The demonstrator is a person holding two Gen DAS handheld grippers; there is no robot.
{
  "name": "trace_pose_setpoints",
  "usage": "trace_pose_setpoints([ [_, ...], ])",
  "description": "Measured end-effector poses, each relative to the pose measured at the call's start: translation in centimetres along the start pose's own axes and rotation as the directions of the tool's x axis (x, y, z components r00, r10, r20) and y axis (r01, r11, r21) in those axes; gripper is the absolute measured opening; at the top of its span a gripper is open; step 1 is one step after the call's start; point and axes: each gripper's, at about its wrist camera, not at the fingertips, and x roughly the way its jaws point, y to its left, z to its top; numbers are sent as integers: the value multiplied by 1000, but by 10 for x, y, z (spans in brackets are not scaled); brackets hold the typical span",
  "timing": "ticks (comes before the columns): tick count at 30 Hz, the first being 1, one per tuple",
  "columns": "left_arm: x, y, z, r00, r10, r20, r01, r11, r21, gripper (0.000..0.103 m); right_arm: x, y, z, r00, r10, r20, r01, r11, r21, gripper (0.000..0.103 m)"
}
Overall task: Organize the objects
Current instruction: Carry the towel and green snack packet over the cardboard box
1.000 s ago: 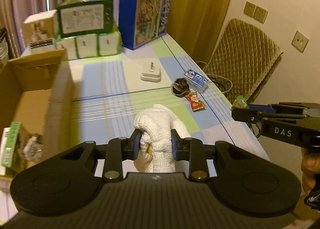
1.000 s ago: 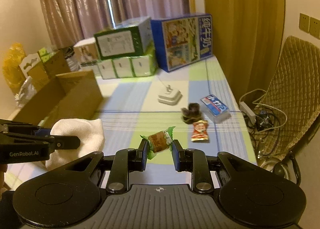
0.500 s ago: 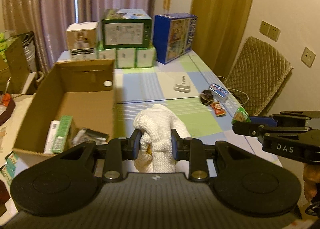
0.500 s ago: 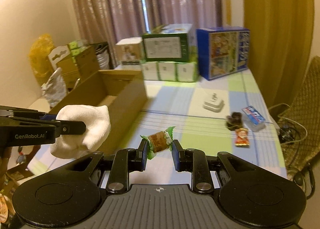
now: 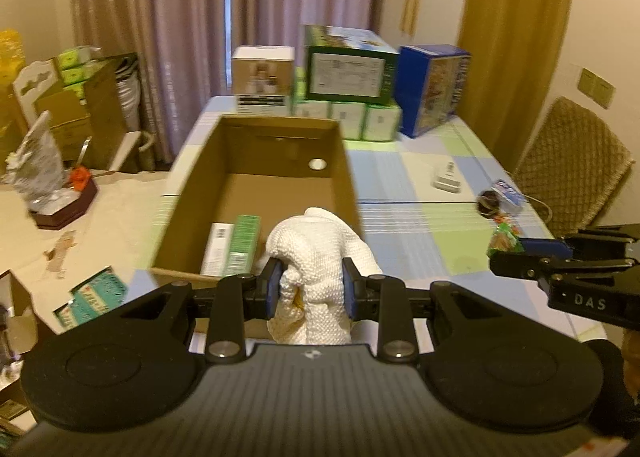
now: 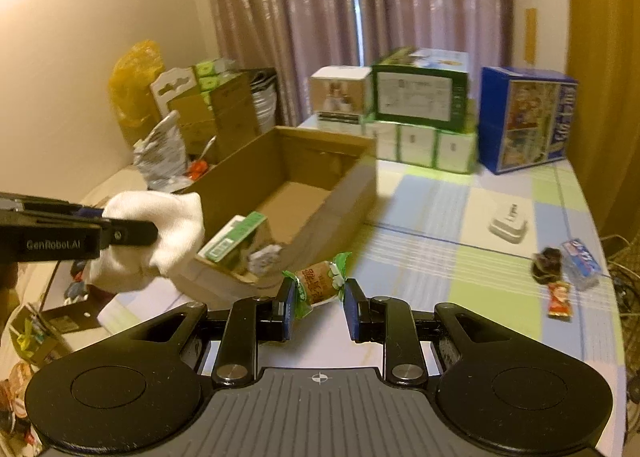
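Left gripper [image 5: 308, 289]: clamped on white knitted cloth [image 5: 320, 253], now carried to open brown cardboard box [image 5: 348, 177]'s near edge.
Right gripper [image 6: 318, 307]: clamped on green-wrapped snack [image 6: 320, 283], following.
Meaning: both drops imminent.

Both grippers same build: matte black, ribbed grey-black centre deck with a small white crosshair mark, round disc housing on each side. Left gripper [image 5: 309, 288]: two black link arms, silver screw at each base, blue pads [image 5: 273, 289] on the fingertips. Right gripper [image 6: 319, 307]: identical, blue pads [image 6: 287, 311]. Side markings in white: "GenRobot.AI" on the left unit, "DAS" on the right unit, which also shows a blue insert near its tip.
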Motion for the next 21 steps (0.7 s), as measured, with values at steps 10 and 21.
trace_pose_setpoints([
  [10,3,37,8,999,48,4,-48,999,-22,26,27,27,11,999,45,-20,-45,998,-37,22],
  [21,24,58,18,999,34,-4,-34,999,-31,26,57,43,28,997,64,-34,-66,995,-71,23],
])
